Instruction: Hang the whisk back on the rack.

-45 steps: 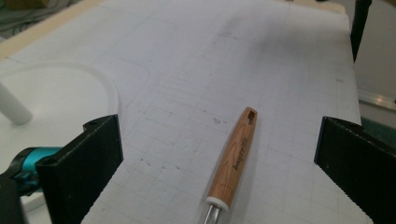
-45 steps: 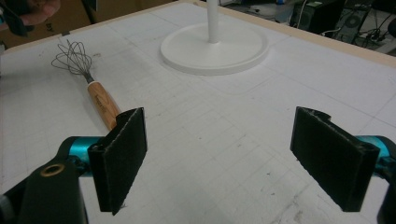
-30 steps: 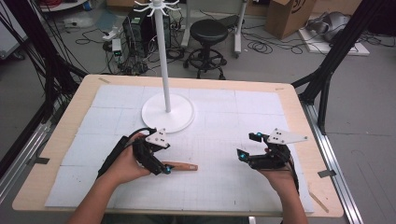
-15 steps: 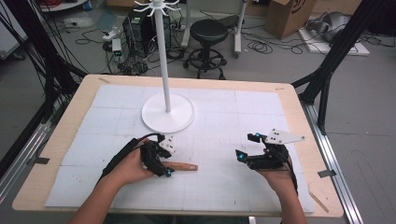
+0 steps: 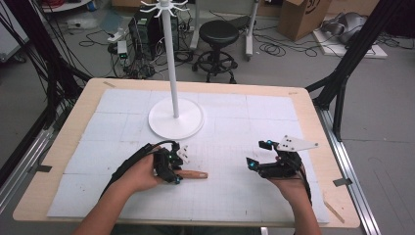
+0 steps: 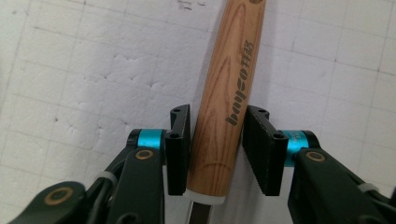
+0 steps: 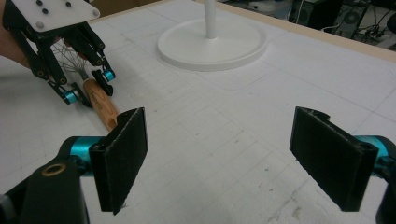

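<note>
A whisk with a wooden handle (image 5: 193, 174) lies on the white gridded mat, handle pointing right. My left gripper (image 5: 175, 176) reaches down over the handle's wire end. In the left gripper view both black pads (image 6: 178, 140) sit against the sides of the handle (image 6: 233, 70); the jaws have just been closing with the handle between them. My right gripper (image 5: 258, 154) rests open near the mat's right side, nothing between its pads (image 7: 122, 154). The right gripper view shows the left gripper (image 7: 88, 86) on the handle (image 7: 100, 105), with the whisk's wires behind it.
A white stand with a round base (image 5: 176, 122) and a tall pole rises at the middle back of the table, also seen as the base (image 7: 212, 44). The wooden table edge (image 5: 333, 161) runs beyond the mat on the right.
My left gripper has shifted a little right and down onto the whisk handle, and its jaws have closed from wide to tight around it. The right gripper has stayed put.
</note>
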A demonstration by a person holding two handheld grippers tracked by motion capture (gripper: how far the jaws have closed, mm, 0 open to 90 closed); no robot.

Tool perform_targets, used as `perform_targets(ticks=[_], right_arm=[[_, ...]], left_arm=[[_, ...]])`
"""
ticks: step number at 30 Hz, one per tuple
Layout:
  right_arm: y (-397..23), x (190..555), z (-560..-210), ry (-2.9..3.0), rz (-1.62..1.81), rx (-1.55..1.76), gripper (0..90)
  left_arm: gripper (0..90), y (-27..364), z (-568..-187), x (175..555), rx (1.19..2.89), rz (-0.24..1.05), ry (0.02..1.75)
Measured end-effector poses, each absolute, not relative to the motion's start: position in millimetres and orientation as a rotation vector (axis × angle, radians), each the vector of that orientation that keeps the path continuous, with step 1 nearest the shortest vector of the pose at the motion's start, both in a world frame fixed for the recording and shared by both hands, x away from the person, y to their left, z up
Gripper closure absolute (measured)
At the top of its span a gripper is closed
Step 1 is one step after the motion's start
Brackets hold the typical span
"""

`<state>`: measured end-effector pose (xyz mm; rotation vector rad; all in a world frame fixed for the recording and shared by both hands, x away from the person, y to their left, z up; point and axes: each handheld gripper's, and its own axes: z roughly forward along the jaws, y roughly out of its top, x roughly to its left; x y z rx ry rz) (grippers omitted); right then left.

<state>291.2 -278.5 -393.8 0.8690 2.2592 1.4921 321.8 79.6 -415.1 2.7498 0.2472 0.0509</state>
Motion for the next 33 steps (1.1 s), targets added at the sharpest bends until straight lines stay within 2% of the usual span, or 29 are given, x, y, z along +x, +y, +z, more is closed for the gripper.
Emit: perform_targets(ticks=[9,12,21,33], right_arm=[[-279,291,-394,2.261,1.49,0.864,18.6],[-279,291,-394,2.26,1.493,0.867,18.6],[-277,291,-394,2.264,1.491,0.864,18.6],[-276,291,-394,2.265,1.494,0.86,18.6]], left_arm=[[69.9,83,-412,322,2.741,0.058,0.236],[70.0,90,-405,323,2.676,0.041,0.273],[70.0,117,-359,325,2.45,0.119,0.3],[70.1,147,-295,341,2.241,0.168,0.362]])
